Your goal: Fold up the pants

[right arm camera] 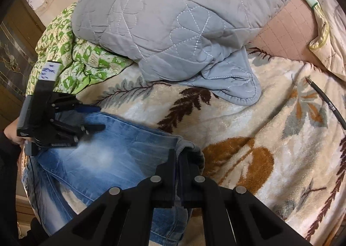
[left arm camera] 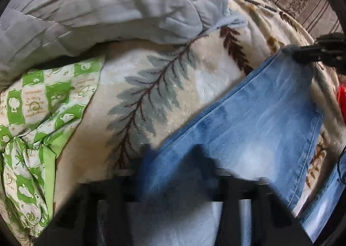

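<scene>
With your right gripper [right arm camera: 177, 155] pinching the jeans [right arm camera: 121, 144] hem and left gripper [right arm camera: 90, 118] nipped onto denim, lift both evenly above the blanket [right arm camera: 248, 129].

Faded blue denim pants [right arm camera: 121, 148] laid flat across the leaf-print blanket [right arm camera: 248, 138], one end lifted and bunched, grey lining exposed at that edge.

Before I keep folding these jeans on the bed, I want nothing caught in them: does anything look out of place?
Yes: a black pen lies loose on the leaf-patterned blanket, to the right of the jeans and apart from them. It is a hard, stray thing among bedding. Nothing looks spilled or torn.
</scene>
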The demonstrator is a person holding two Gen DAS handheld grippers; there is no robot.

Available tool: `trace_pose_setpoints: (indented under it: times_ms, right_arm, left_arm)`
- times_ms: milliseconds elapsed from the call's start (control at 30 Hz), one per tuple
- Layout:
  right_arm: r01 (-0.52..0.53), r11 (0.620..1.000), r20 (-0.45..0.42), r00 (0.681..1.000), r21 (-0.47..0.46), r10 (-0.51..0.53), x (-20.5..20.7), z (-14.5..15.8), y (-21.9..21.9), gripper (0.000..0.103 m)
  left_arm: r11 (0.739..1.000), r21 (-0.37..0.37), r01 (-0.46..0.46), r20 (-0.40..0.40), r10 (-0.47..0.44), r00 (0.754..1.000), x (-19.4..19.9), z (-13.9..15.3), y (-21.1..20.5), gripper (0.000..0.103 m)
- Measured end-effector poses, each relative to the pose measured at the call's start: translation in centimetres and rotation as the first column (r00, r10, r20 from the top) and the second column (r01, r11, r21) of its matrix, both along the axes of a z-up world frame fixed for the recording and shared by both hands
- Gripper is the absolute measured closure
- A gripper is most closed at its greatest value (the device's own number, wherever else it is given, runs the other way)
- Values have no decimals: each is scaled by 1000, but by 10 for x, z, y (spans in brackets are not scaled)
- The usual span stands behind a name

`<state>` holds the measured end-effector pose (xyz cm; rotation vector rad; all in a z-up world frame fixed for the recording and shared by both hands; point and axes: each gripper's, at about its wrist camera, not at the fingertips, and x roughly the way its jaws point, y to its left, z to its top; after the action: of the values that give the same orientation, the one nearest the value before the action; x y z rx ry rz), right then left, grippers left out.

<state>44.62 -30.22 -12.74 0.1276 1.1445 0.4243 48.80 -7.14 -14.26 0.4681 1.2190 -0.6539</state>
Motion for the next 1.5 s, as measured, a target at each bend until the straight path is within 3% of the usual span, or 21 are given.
trace_pose_setpoints:
  times_ms: [67,267,433,633,767,900,1067,1233,1333,1367,1400,1433,1467,1500]
  right_arm:
    - [6,1000,0,1000,-5,-6,0,1,2,100]
    - [9,1000,51,999,-28,-7,-17,32,3,100]
    - [16,1000,124,992,-22,-13,-59,75,-6,100]
    - [-13,998,198,980,-60,24,-159,102,-6,100]
    - [3,999,217,976,-38,5,-239,100,-16,100]
    - [-20,998,167,985,-59,30,-311,72,-14,100]
    - [-54,998,-19,998,-36,54,-346,12,-8,100]
    - [-57,998,-62,997,-41,54,-356,-5,-3,100]
    - [-17,999,-70,997,-32,15,-355,-10,-6,96]
    - [0,1000,-73,997,-23,-1,-356,-8,-8,94]
    - [12,1000,-74,997,-18,-14,-358,-5,-11,84]
    - [23,1000,-69,997,-19,-25,-360,0,-13,55]
    - [38,999,-53,998,-34,-40,-364,7,-17,33]
    - [60,997,-10,998,-45,-60,-371,18,-20,12]
  left_arm:
    - [1000,-2,10,6,-10,1000,-4,8,3,94]
    - [999,-26,32,120,-28,992,-38,55,10,96]
    - [993,-106,50,242,-23,970,-96,109,22,96]
    - [987,-122,107,388,-52,920,-217,140,21,96]
    - [980,-143,139,441,-63,895,-293,137,19,96]
    - [976,-116,182,468,-108,877,-363,114,14,96]
    - [989,-82,127,350,-90,932,-392,53,13,96]
    - [994,-84,66,275,-40,961,-395,23,16,94]
    - [996,-72,46,295,-22,955,-397,15,11,94]
    - [997,-68,38,295,-16,955,-396,16,9,92]
    - [998,-61,29,298,-9,955,-395,17,8,90]
    - [998,-57,23,301,-5,954,-395,19,7,81]
    - [999,-53,-1,300,17,954,-398,23,9,70]
    - [997,-71,-21,290,41,956,-398,28,14,41]
